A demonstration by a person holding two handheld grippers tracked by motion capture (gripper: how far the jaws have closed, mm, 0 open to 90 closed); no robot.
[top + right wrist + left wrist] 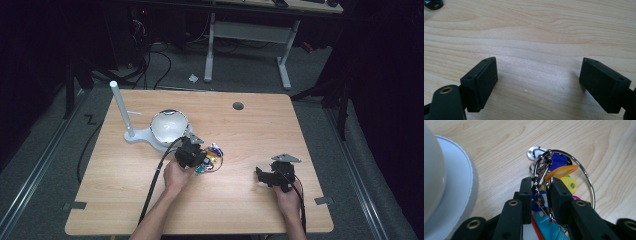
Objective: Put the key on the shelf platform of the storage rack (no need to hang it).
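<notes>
A bunch of coloured key tags (214, 156) on a large wire ring (587, 178) lies on the wooden table (250, 130), just right of a white dome. My left gripper (200, 160) is shut on the bunch's metal clasp (542, 167), which runs up between the two black pads. An orange tag (561, 171) leans over the right pad, with blue, yellow and teal tags under it. My right gripper (260, 175) rests low at the table's right front. Its jaws (539, 72) stand wide open over bare wood with nothing between them.
A white dome (169, 125) on a flat white base stands close to the left gripper, its rim (461, 182) beside the left jaw. A white upright post (121, 107) rises from that base. A round cable hole (238, 106) lies toward the far edge.
</notes>
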